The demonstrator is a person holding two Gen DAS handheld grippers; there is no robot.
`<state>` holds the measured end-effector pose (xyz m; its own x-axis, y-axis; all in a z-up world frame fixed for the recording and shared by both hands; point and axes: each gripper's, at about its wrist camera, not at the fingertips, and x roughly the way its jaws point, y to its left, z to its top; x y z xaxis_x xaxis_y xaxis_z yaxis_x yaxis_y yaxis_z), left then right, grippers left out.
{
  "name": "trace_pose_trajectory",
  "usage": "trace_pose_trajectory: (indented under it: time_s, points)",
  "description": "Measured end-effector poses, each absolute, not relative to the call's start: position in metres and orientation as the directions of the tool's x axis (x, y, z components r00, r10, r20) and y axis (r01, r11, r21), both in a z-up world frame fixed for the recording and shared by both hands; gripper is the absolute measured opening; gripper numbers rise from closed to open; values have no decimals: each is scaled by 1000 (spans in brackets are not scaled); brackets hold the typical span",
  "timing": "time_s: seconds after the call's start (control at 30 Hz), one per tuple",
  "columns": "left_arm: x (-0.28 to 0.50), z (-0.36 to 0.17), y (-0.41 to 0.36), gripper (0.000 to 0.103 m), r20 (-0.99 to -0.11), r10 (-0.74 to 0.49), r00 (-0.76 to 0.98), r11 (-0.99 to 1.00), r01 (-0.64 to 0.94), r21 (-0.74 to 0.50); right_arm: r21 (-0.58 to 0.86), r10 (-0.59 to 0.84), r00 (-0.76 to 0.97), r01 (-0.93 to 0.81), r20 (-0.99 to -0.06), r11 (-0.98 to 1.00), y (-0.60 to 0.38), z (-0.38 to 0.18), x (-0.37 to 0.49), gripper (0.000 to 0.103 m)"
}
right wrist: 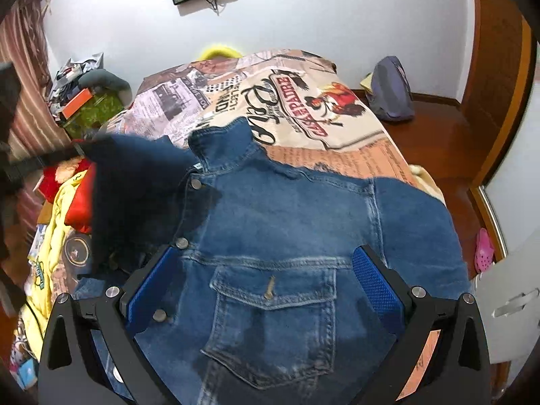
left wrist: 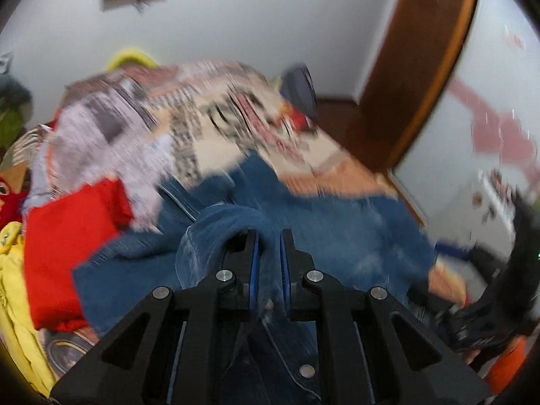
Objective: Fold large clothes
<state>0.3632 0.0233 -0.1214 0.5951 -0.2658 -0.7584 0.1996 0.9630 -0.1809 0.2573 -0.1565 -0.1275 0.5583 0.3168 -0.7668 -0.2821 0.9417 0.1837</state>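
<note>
the bed, under a printed cover, fills the middle of both views, its far edge toward the white wall. the denim jacket lies spread over the near part of the bed, collar toward the far edge, chest pocket and front buttons facing up; its right shoulder reaches the bed's right edge. a dark fold of the jacket is lifted on the left side, blurred in the right wrist view. along the bed's left edge sit a red cloth and a yellow garment, the red one touching the denim. a grey bag rests on the floor just beside the bed's far right corner. the left gripper has its jaws drawn together, clamped on a bunched loop of jacket. the right gripper hangs over the chest pocket with its jaws wide apart, blue pads on either side of it.
</note>
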Motion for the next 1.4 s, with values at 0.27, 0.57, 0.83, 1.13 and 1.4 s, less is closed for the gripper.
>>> trace_pose_trajectory:
  time_s: [0.27, 0.57, 0.83, 1.13, 1.4]
  points:
    - [348, -171, -22, 16, -874, -256, 413, 949, 280, -145, 166, 287, 533, -263, -796, 950, -166, -137, 251, 103]
    - [311, -140, 51, 66, -816, -160, 555, 984, 160, -84, 96, 282, 532, -351, -798, 931, -129, -124, 252, 103]
    - [290, -159, 161, 73, -821, 38, 569, 994, -105, -27, -3, 244, 424, -505, -872, 863, -61, -157, 274, 103]
    - [272, -237, 196, 73, -893, 54, 447, 981, -191, -37, -104, 186, 397, -606, -899, 789, -7, -190, 279, 85]
    - [266, -272, 188, 73, -902, 31, 430, 981, -188, -56, -119, 197, 363, -687, -911, 717, 12, -203, 281, 39]
